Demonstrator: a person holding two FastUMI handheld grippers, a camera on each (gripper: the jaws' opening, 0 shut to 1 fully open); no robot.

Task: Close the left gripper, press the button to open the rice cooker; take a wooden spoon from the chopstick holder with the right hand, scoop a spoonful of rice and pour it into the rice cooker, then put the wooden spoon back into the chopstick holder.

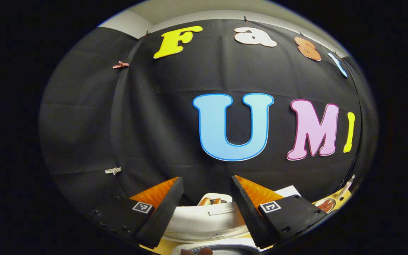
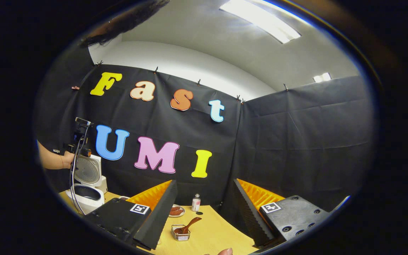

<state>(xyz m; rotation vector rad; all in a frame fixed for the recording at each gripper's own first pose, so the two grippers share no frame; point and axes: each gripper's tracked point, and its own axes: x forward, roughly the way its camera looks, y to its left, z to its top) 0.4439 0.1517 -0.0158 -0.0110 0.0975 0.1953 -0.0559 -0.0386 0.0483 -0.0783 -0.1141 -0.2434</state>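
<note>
The white rice cooker [image 2: 88,193] stands at the table's far left with its lid [image 2: 87,171] raised. Above it a hand [image 2: 53,159] holds my left gripper [image 2: 78,141]. In the left gripper view, my left gripper [image 1: 207,182] is open, and the white rice cooker [image 1: 204,219] shows low between its fingers. My right gripper [image 2: 204,182] is open and holds nothing. Below it, on the table, the wooden spoon [image 2: 191,224] leans in a small wire holder [image 2: 180,234].
On the yellow wooden table [image 2: 218,230], a small dish [image 2: 176,211] of reddish-brown pieces and a small bottle [image 2: 196,202] stand behind the holder. A cable [image 2: 72,177] hangs from the left gripper beside the cooker. Black cloth walls close the back and right.
</note>
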